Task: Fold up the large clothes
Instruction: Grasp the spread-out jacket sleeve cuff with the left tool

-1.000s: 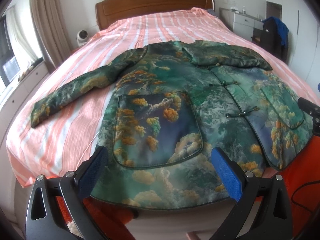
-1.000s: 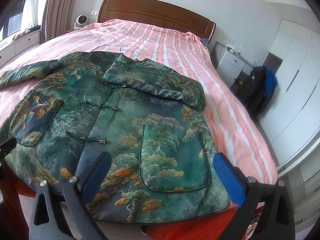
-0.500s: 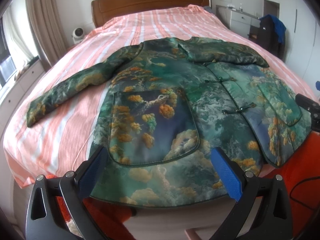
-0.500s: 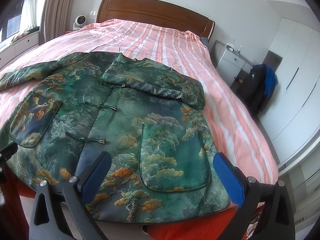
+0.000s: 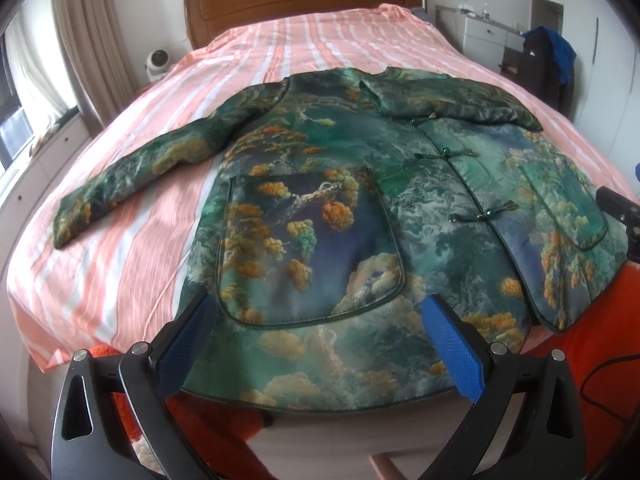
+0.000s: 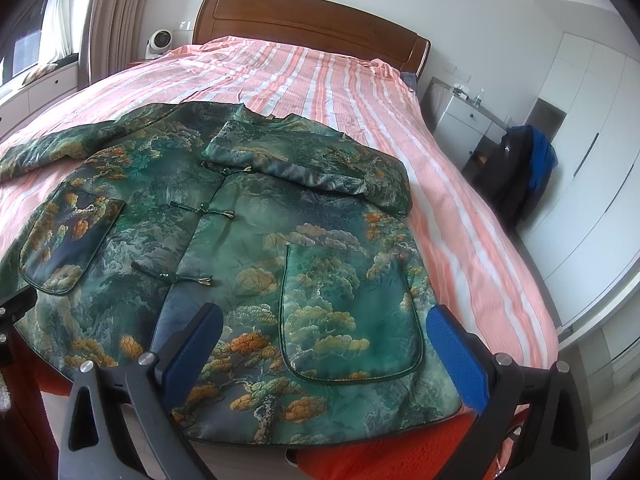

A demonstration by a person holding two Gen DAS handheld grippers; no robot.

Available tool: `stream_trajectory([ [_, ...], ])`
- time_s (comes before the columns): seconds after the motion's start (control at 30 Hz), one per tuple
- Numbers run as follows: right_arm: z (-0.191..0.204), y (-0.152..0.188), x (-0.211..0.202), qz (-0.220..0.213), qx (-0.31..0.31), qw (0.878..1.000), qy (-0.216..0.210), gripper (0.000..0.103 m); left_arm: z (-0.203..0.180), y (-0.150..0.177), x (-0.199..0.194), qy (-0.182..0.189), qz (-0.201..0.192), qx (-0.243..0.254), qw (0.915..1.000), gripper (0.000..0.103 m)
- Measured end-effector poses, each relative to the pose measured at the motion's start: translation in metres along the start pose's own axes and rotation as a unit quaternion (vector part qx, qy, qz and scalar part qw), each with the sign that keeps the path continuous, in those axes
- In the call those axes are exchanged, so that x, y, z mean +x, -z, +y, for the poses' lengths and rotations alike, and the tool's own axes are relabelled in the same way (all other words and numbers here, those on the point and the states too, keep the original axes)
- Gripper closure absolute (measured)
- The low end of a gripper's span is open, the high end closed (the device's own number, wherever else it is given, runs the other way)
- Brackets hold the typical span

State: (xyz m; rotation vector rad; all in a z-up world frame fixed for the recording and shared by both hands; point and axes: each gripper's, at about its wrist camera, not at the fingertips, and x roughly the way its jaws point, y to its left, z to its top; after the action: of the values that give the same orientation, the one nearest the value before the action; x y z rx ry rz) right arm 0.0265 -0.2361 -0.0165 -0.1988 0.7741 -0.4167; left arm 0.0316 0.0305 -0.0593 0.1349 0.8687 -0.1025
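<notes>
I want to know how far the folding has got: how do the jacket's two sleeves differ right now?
The left sleeve lies stretched out flat on the striped bedspread, pointing away from the jacket. The right sleeve is already folded in, lying across the jacket's chest below the collar. So the left sleeve rests on the bed, the right sleeve on the jacket itself. Both share the same green and orange print.
</notes>
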Motion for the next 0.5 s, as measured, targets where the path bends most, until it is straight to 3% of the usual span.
stream_trajectory([
  [0.17, 0.0, 0.0, -0.001, -0.001, 0.003, 1.0, -0.005, 0.002, 0.006, -0.005, -0.001, 0.0, -0.001, -0.006, 1.0, 0.001],
  [0.27, -0.003, -0.001, -0.006, -0.011, 0.021, 0.999, -0.044, 0.002, 0.027, -0.018, -0.005, 0.005, -0.009, -0.029, 0.9995, 0.001],
  [0.43, 0.004, -0.001, -0.011, -0.017, 0.019, 0.997, -0.072, 0.002, 0.101, -0.054, -0.011, -0.021, -0.051, -0.084, 0.9949, 0.0],
  [0.5, 0.007, -0.001, -0.011, -0.018, 0.015, 0.997, -0.078, 0.002, 0.151, -0.065, 0.008, -0.009, -0.037, -0.139, 0.9895, 0.0],
])
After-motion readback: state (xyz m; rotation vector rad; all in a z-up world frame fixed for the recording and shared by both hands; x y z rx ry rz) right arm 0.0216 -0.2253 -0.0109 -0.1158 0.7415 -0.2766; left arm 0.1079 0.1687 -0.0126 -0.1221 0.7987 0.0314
